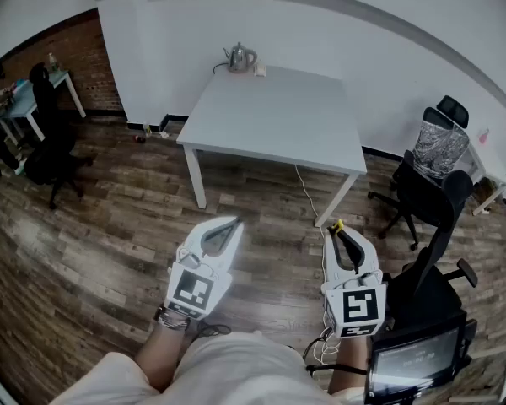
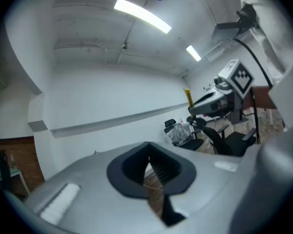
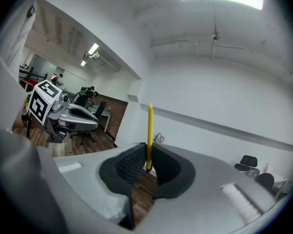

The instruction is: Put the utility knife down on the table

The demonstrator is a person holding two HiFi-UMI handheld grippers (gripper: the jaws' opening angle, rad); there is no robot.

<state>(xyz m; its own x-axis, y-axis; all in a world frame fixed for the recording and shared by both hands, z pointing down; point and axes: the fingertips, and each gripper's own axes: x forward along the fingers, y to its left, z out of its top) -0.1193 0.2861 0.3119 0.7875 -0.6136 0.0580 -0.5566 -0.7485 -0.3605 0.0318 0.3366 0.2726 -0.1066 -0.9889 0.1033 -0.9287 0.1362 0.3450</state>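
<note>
The right gripper (image 3: 147,155) is squeezed tight on a thin yellow utility knife (image 3: 149,128). The knife stands straight up between the two black pads. Its bottom end sits in the pads, and the long yellow part sticks up above the jaws. In the head view only a small yellow bit shows at the tip of this gripper.

The left gripper (image 2: 147,147) is just to the left of the right one, and the two do not touch. Its jaws are pressed together and nothing is between them. Both grippers point forward, almost flat.

A white square table (image 1: 278,116) stands in front of both grippers. The knife is up in the air on the near side of it and does not touch it. The table's near right leg is close in front of the right gripper's tip. A shiny metal kettle (image 1: 240,57) sits at the far edge of the table, far from both grippers.

A brown wooden floor (image 1: 93,251) lies under the grippers. A black office chair (image 1: 430,201) stands off to the right of the right gripper.
</note>
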